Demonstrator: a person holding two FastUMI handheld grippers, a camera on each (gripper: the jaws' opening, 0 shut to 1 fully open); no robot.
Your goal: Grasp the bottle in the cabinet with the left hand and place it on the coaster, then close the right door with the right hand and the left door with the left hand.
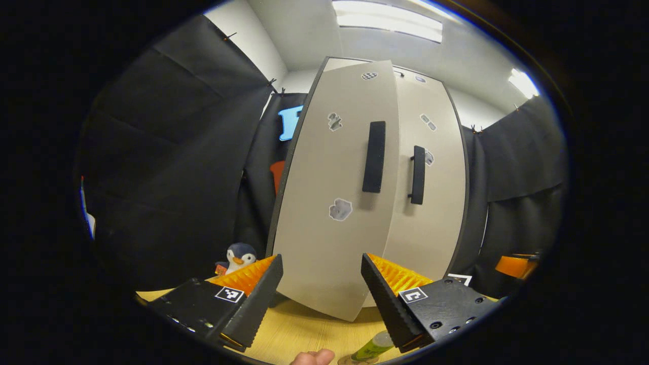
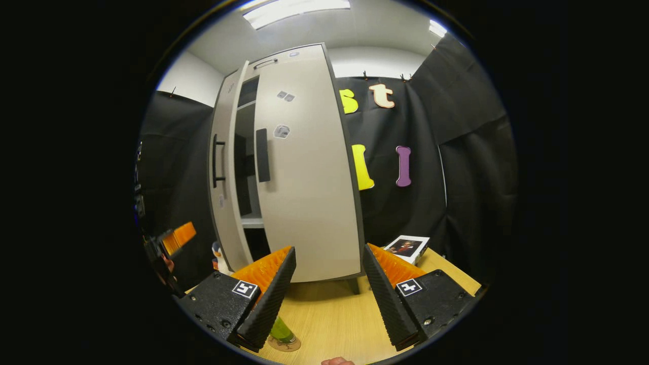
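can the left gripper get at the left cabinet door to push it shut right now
Probably yes. The left gripper has open, empty jaws and faces the ajar left door directly, with nothing between them. The bottle stands low on the table, out of the way.

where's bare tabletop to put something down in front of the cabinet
Bare table lies in front of the cabinet, between the bottle on its coaster and the framed picture at the right edge. It is crowded at the cabinet's left, where the left door stands ajar beside the penguin toy.
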